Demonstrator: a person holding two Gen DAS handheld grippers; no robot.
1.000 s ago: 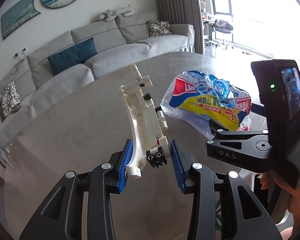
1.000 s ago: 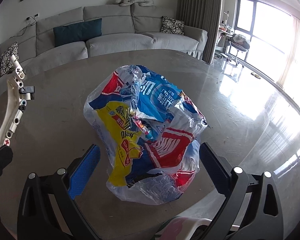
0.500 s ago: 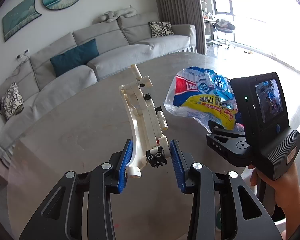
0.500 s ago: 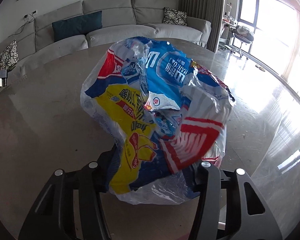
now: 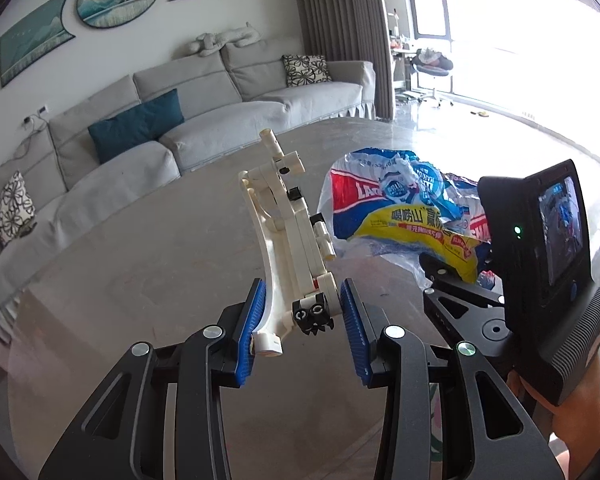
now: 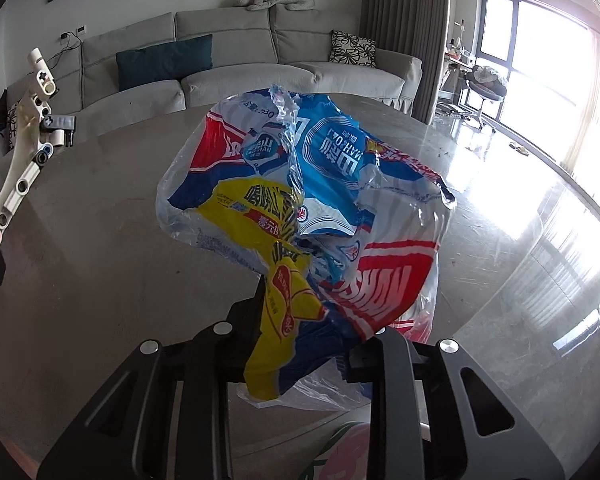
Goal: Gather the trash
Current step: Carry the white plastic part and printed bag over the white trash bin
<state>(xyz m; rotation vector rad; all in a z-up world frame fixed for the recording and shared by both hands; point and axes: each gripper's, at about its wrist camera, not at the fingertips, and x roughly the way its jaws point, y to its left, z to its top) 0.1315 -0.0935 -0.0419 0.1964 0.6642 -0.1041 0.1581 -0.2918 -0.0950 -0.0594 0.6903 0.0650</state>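
My left gripper [image 5: 302, 320] is shut on a white toy-brick piece [image 5: 288, 236] with black ends and holds it upright above the grey round table [image 5: 140, 280]. The same piece shows at the left edge of the right wrist view [image 6: 24, 152]. My right gripper [image 6: 300, 328] is shut on a crumpled plastic wrapper [image 6: 312, 208], printed blue, red and yellow, and holds it lifted off the table. The wrapper hides the right gripper's pads. In the left wrist view the wrapper [image 5: 400, 216] hangs to the right of the toy piece, with the right gripper's body [image 5: 540, 260] beside it.
A grey sofa [image 5: 180, 128] with teal and patterned cushions curves behind the table. A pink-and-green object [image 6: 340, 456] shows at the table's near edge below my right gripper. Bright windows and a chair [image 6: 484, 84] stand at the right.
My right gripper closed on the wrapper and lifted it off the table. My left gripper kept its hold on the toy piece and barely moved.
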